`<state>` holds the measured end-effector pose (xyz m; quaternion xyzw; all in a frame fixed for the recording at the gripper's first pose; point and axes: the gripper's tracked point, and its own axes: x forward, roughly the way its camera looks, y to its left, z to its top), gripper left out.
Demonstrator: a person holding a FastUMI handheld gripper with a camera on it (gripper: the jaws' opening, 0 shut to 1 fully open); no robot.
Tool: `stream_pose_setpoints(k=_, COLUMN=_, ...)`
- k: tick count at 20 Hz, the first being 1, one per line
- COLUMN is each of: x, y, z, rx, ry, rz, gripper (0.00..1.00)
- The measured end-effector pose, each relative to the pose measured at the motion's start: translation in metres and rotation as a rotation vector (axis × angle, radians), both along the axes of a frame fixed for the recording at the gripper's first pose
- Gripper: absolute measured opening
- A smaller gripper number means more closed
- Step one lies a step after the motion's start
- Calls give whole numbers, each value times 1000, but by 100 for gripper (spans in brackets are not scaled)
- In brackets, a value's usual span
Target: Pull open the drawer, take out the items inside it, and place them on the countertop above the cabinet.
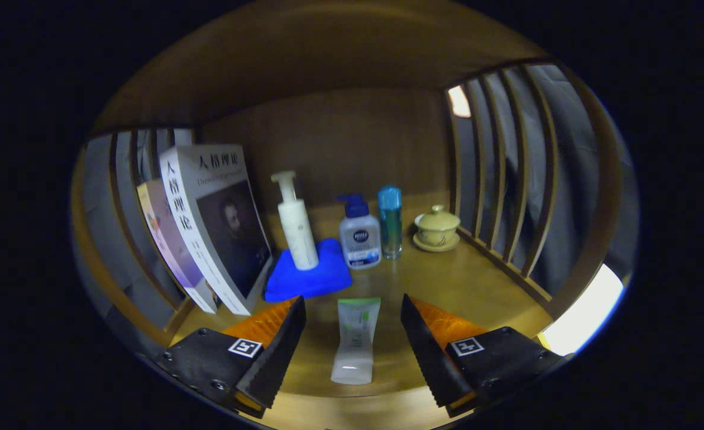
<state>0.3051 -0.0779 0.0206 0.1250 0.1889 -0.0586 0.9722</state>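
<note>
Gripper view: white-green tube [355,341] lies flat on countertop [465,286], between spread gripper [353,322] fingers, untouched.

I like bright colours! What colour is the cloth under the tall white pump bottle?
Bright blue. The cloth shows best in the gripper view, beyond the open fingers.

Squeeze tube [354,340]: white body w/ green top band, lying flat on wooden countertop [477,286], long axis running 12–6 o'clock, flat crimped end toward 12, paler end toward 6. Sits in the gap between the gripper [353,319] fingers, touching neither; fingers spread wide at 9 and 3 o'clock of it.
</note>
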Motion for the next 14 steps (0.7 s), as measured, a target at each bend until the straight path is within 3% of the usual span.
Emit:
stream_pose_setpoints(k=6, x=-54, y=-6, z=43, rx=-21, ry=-141, rz=1, gripper=98)
stream_pose_setpoints(k=14, x=-152, y=-1, z=46, rx=-96, ry=-202, rz=-31, gripper=98)
